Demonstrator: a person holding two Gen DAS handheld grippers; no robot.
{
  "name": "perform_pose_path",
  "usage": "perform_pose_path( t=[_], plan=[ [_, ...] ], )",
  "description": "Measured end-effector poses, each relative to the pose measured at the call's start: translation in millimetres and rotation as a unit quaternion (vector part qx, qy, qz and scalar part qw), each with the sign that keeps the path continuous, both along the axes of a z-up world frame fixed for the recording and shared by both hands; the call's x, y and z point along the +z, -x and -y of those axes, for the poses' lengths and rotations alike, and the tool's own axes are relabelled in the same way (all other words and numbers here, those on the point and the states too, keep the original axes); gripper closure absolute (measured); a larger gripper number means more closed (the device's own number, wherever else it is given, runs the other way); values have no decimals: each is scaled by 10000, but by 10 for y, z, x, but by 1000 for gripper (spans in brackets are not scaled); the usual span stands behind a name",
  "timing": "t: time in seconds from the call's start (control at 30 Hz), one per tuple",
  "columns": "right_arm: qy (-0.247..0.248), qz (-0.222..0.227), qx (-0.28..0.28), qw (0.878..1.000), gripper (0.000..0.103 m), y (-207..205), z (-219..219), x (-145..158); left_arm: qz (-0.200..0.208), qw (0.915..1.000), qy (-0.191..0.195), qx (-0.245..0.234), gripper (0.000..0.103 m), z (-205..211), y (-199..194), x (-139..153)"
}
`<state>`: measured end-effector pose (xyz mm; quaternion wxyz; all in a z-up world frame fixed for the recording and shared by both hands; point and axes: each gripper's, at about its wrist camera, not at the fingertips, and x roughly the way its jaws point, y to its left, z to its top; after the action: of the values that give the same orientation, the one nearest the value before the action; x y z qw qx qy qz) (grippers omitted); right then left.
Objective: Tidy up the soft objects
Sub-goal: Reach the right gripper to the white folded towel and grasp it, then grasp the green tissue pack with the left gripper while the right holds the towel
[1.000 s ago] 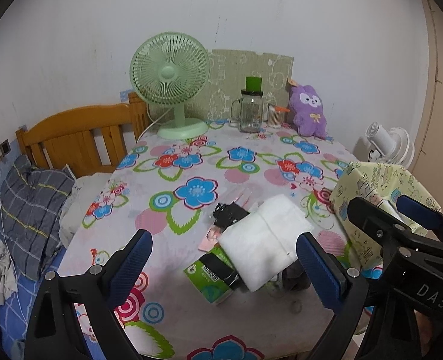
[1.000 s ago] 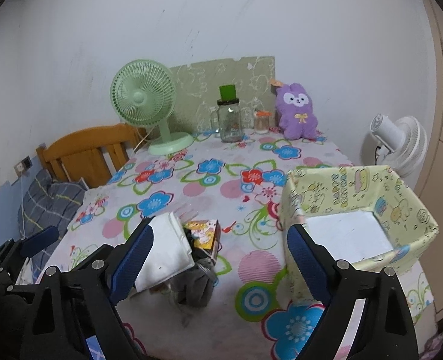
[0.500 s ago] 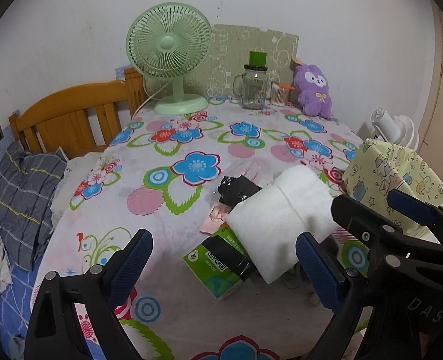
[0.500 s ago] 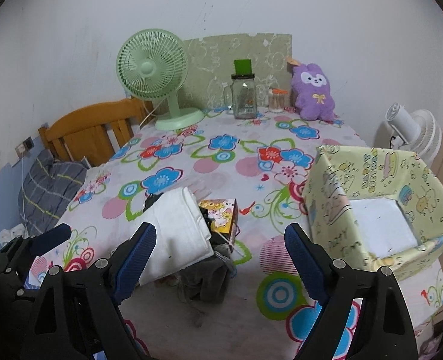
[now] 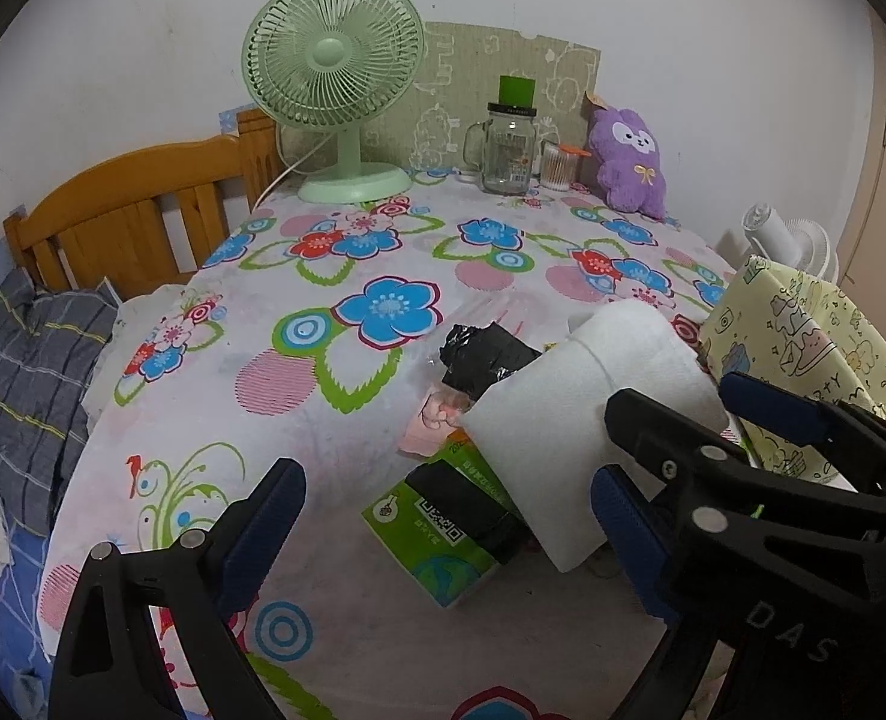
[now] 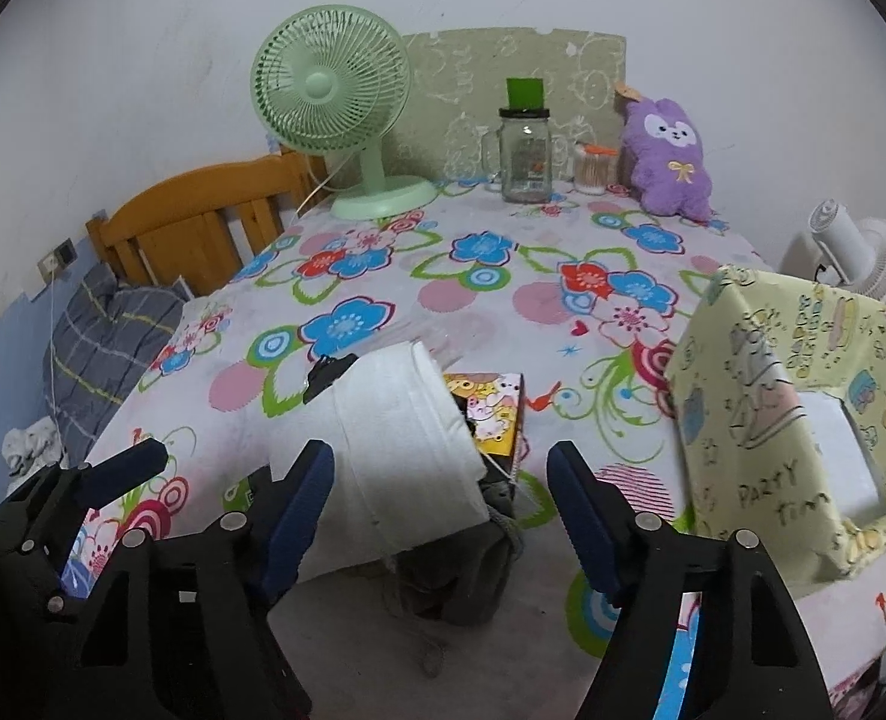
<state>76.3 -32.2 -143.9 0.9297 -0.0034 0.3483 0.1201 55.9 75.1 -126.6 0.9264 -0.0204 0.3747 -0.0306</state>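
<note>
Blue-padded jaws of the right gripper [image 6: 440,492], just closing, stand apart around the white folded cloth [image 6: 410,456] at lower centre, not yet pressing; the left gripper [image 5: 445,510] gapes empty; a yellow fabric box [image 6: 802,420] sits right; beyond, a purple plush [image 6: 670,159].

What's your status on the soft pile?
Both claws open, left, right just been closing, nothing gripped. Folded white towel untouched atop pile. Yellow cartoon-print box waiting beside; green tissue pack underneath.
</note>
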Motion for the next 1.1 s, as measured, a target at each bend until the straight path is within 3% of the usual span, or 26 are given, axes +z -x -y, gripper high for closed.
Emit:
perform_pose_path(
  t=[0.2, 0.3, 0.37, 0.53, 0.83, 1.1],
  plan=[
    [-60, -205, 121, 9997, 53, -72, -50, -78, -73, 10000, -7, -44, 7, -1, -46, -57],
    [-38, -218, 132, 9997, 60, -78, -54, -87, -92, 9999, -15, -53, 7, 4, -59, -72],
    [-52, -220, 128, 9997, 73, -80, -48, -90, -102, 9999, -3, -49, 7, 2, -64, -74],
    [-88, -162, 106, 9998, 85, -78, -25, -76, -101, 9999, -14, -29, 7, -6, -68, -71],
    [-37, 248, -147, 9996, 90, -42, 43, 79, -132, 9999, -34, -32, 7, -12, -102, -75],
    [18, 120, -291, 9995, 90, -171, 65, 13, -322, 9995, -50, -16, 7, -8, -216, -207]
  ],
)
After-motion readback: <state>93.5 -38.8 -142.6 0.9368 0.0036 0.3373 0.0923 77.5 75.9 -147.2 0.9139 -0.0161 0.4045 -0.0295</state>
